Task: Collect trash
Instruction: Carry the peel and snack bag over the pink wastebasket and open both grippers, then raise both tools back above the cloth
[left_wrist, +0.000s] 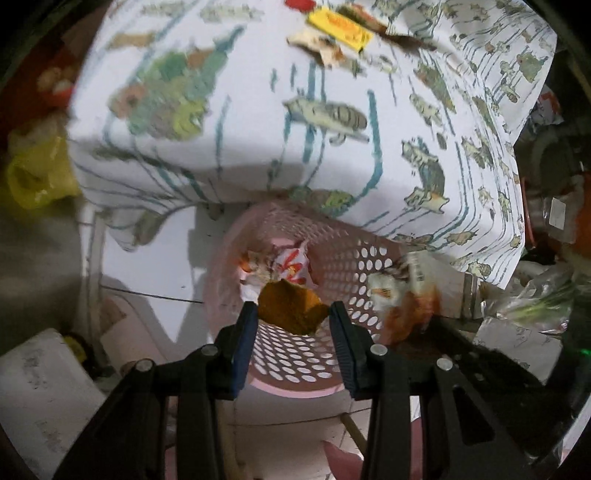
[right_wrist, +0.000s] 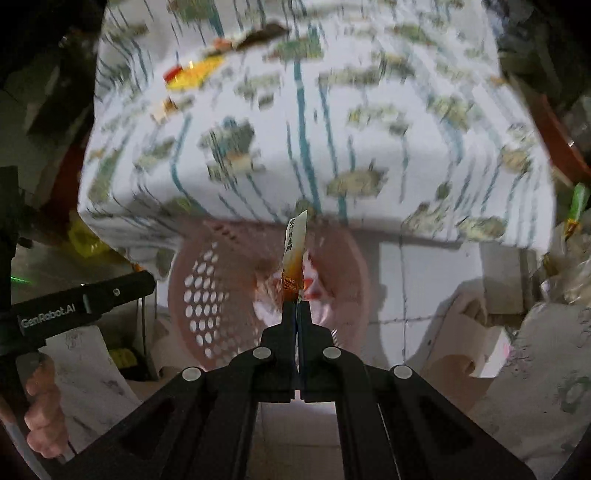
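Two claws pointed down over the pink perforated basket (left_wrist: 354, 266) on the floor, just beside the tabletop (left_wrist: 258, 110) draped in a fish-print cloth. Your left claw (left_wrist: 293, 312) was clamped on a brown-orange scrap (left_wrist: 291, 310), its pads pressing the scrap's two edges, right above the basket's mouth. A red-and-white wrapper (left_wrist: 288, 264) already lay inside the basket. To the right, your right claw (right_wrist: 296, 301) was closed tight on a thin white-and-orange sachet (right_wrist: 295, 254), which stood edge-on and upright above the basket. More trash waited at the far side of the tabletop: a yellow packet (left_wrist: 341, 27) and torn paper bits (left_wrist: 317, 44) beside it. Your left hand (right_wrist: 42, 413) showed at the edge of the right wrist view.
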